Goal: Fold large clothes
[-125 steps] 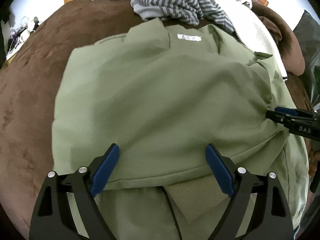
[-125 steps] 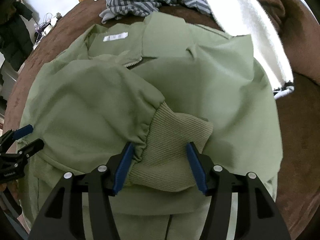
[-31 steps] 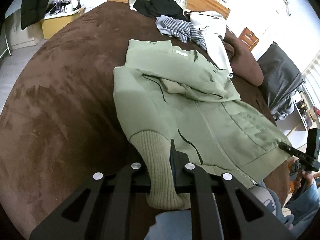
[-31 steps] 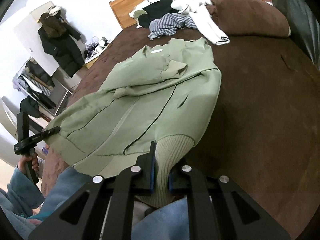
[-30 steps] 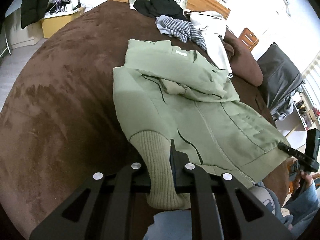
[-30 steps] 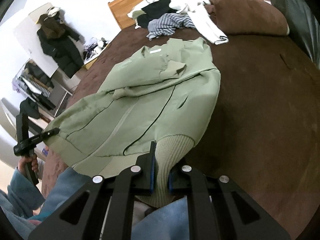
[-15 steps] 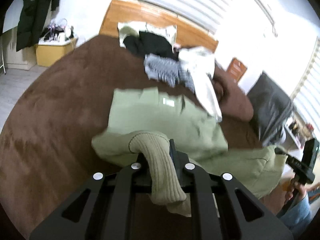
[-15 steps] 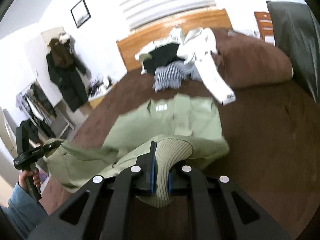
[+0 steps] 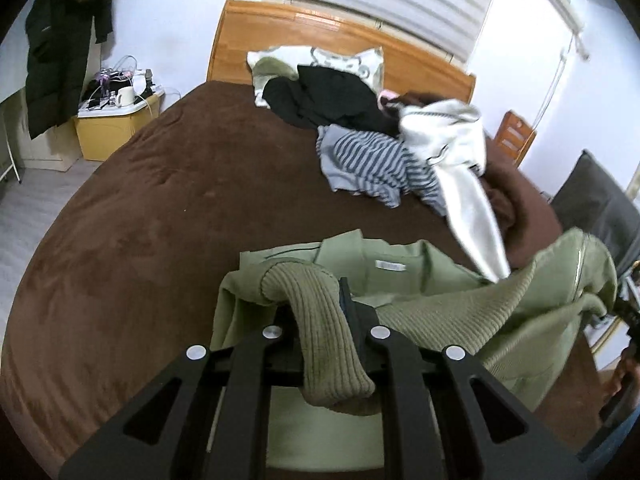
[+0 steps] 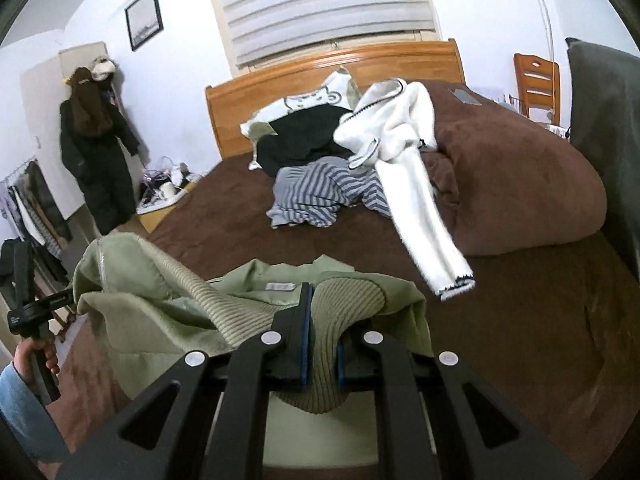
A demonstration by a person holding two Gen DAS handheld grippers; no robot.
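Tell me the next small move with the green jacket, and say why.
Probably carry both corners forward and lower the ribbed hem onto the collar label. Both tools, left and right, are shut on the hem of the green jacket, which hangs lifted over the bed.

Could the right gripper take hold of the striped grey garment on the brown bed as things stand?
Probably not yet. The right gripper is shut on the olive green jacket's ribbed hem, so it is occupied. The striped grey garment lies farther up the brown bed, nothing covering it.
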